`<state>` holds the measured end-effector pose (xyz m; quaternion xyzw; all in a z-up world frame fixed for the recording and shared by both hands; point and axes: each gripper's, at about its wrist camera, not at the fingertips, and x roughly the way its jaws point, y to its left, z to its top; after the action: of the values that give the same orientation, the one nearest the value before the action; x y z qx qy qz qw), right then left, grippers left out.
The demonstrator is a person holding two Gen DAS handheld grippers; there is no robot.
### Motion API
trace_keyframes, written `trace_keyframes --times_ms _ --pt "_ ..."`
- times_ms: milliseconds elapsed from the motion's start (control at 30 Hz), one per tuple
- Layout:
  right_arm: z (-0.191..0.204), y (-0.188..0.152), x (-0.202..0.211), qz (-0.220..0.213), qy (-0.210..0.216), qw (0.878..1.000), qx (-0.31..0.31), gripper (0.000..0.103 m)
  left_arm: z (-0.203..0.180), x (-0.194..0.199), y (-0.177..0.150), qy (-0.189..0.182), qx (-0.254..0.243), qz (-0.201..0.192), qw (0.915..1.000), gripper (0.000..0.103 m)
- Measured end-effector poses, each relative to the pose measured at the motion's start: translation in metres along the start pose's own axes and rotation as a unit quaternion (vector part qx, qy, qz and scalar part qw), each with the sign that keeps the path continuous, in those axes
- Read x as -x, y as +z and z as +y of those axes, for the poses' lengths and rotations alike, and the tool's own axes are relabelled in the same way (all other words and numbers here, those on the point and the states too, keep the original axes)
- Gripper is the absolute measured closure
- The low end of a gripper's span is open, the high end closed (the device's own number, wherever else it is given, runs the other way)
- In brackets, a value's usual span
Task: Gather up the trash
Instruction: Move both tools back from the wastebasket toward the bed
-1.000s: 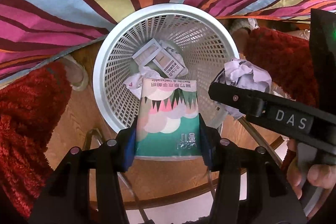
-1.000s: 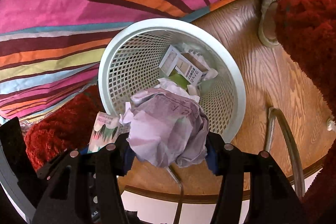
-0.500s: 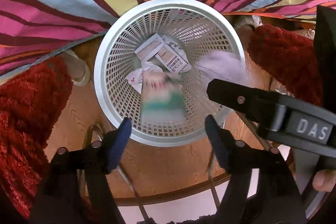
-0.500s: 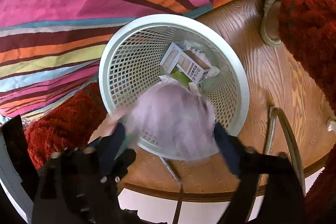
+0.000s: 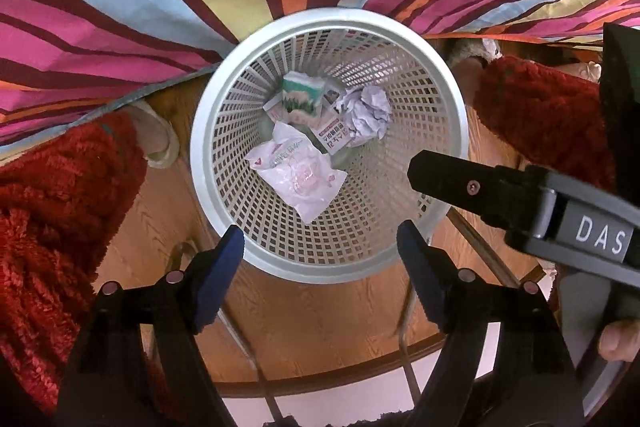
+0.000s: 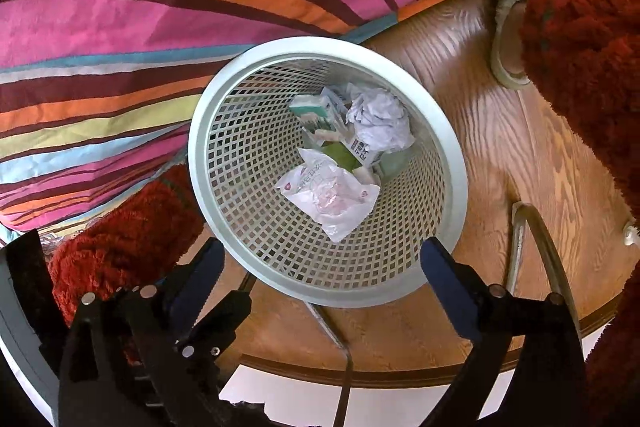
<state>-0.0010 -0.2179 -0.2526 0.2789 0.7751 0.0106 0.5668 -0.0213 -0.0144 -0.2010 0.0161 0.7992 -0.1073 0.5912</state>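
Now that both claws have let go, the drop is basically done. A second ago the left gripper (image 5: 320,259) was clamped on the green tissue pack and the right gripper (image 6: 320,267) was squeezing the crumpled paper ball; now both hang with their blue pads spread wide and nothing between them, right above the near rim of the white mesh wastebasket (image 5: 224,211). From the left camera you can also see the right gripper's black arm poking in over the basket's right edge.

So both pieces are collected, and I'd guess the next thing is heading off to look for more trash, if there's any left.

Inside the basket, nearest is a crinkly white plastic wrapper with pink print (image 5: 296,171). Behind it a small printed carton (image 5: 334,137) sits at the bottom, with the green tissue pack (image 5: 302,97) landed at the far side, tilted against the mesh. The crumpled paper ball (image 5: 368,111) lies just beside it on the right, touching the carton.

The basket stands on a round wooden surface (image 6: 500,163), with red shaggy fabric (image 5: 60,207) either side and a striped cloth (image 6: 160,27) beyond.
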Motion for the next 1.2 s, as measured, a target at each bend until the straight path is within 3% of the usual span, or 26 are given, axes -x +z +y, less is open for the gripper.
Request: trace_keyframes --times_ms 300,567,667,767,1000,1200 --pt "0.001 -0.008 0.022 -0.046 0.003 0.999 0.005 0.008 -0.003 0.03 -0.003 0.02 -0.004 -0.066 0.9976 0.026" --pt "0.009 -0.023 0.064 -0.119 0.023 0.992 0.039 0.008 -0.014 0.072 -0.017 0.037 -0.03 -0.154 0.987 0.026" --pt "0.016 -0.029 0.089 -0.157 0.03 0.985 0.064 0.008 -0.018 0.091 -0.022 0.036 -0.04 -0.187 0.981 0.026" --pt "0.029 -0.038 0.122 -0.222 0.019 0.969 0.102 0.008 -0.018 0.108 -0.024 0.034 -0.043 -0.215 0.9751 0.026" --pt "0.045 -0.042 0.156 -0.286 0.024 0.949 0.133 0.008 -0.016 0.143 -0.027 0.029 -0.043 -0.282 0.958 0.026" --pt "0.055 -0.038 0.177 -0.33 0.026 0.933 0.144 0.008 -0.01 0.179 -0.028 0.044 -0.044 -0.358 0.9318 0.026"
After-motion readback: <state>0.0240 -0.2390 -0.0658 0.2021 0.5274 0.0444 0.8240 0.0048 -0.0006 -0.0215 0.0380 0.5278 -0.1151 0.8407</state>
